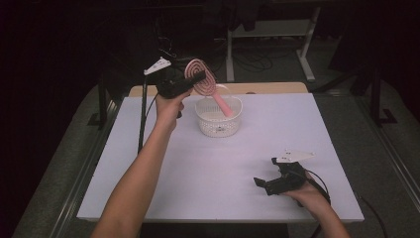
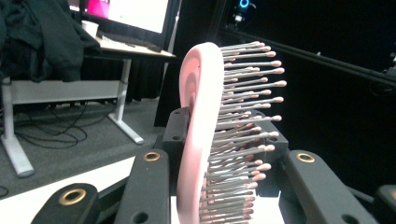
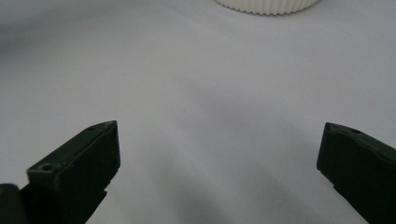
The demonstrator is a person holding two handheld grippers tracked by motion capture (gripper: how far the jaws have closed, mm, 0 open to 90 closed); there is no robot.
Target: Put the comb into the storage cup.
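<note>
A pink hairbrush [image 1: 201,79] sits in the upper middle of the high view, its handle dipping into a white basket [image 1: 218,124]. The left gripper [image 1: 194,79] pinches its round head. Lower right, the right gripper [image 1: 265,171] rests on the white table [image 1: 208,183], jaws wide apart.

The high view looks forward and down from above the person's side of the white table [image 1: 218,163]. The left gripper view, raised, looks level past a pink hairbrush [image 2: 201,135] very close ahead. The right gripper view looks low across the table toward the white basket [image 3: 267,5], shared with the high view.
</note>
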